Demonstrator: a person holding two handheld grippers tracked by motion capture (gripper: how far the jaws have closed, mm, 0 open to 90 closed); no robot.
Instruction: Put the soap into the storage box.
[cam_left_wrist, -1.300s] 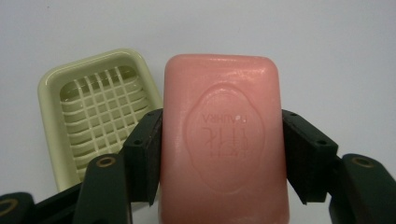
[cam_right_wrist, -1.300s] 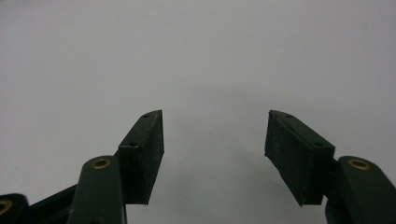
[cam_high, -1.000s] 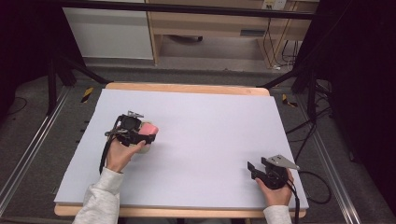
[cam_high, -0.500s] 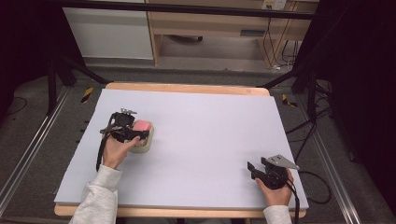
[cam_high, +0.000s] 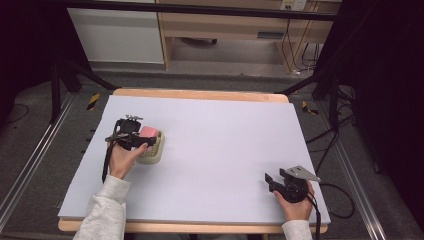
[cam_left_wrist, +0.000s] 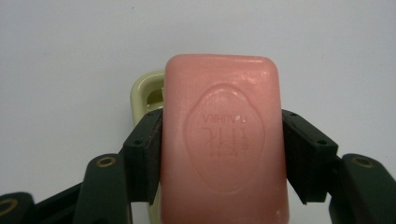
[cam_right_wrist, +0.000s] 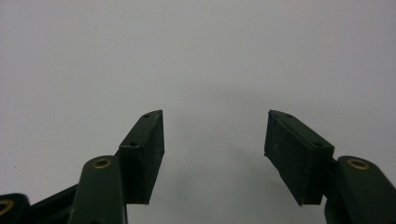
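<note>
The left gripper (cam_left_wrist: 223, 140) clamps a pink soap bar (cam_left_wrist: 223, 140) by its long sides, directly above a pale yellow soap dish (cam_high: 154, 149) at the bench's (cam_high: 225, 140) left. The right gripper (cam_right_wrist: 215, 140) stands apart with a clear gap between its jaws, holding nothing, near the bench's front right corner.

The white table top (cam_high: 215, 150) lay bare between the two hands, open for passage. At its left side the cream soap dish (cam_high: 152, 150) stood under the pink soap (cam_left_wrist: 224, 140), the sole obstacle. The right gripper (cam_high: 270, 181) rested near the front right corner.
</note>
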